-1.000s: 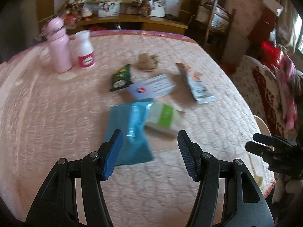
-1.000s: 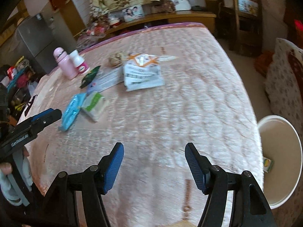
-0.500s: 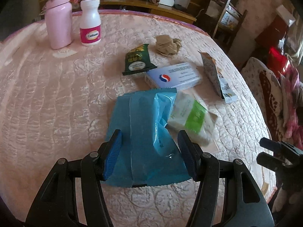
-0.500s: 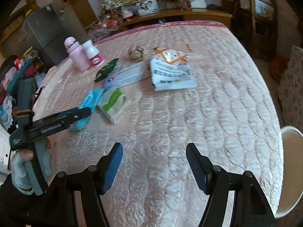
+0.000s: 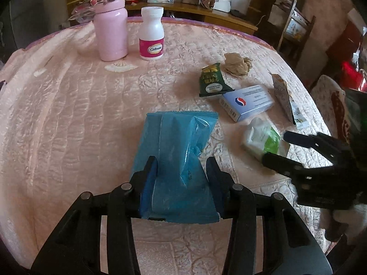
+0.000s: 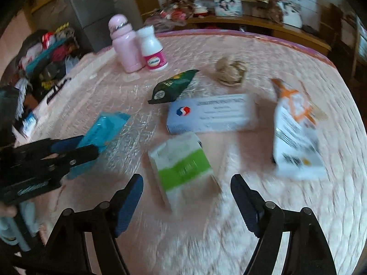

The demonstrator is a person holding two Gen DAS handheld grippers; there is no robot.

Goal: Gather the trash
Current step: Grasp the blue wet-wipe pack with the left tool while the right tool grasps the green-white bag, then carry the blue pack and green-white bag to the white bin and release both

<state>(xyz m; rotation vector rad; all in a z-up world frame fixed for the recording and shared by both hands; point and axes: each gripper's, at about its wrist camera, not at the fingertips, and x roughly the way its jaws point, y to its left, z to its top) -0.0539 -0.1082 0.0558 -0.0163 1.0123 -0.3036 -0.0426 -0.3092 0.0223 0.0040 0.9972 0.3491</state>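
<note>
Quilted table (image 5: 68,114): blue wrapper (image 5: 179,151), light, crinkly (slippery film), pinched at its near end by left gripper (image 5: 182,171); right gripper (image 6: 187,189) spread.

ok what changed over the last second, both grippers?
The left gripper advanced onto the blue wrapper and closed its fingers on it. The right gripper, open, moved in toward the green-and-white packet. The pink bottle, Caltrate bottle, green pouch and blue-white box stayed put.
</note>
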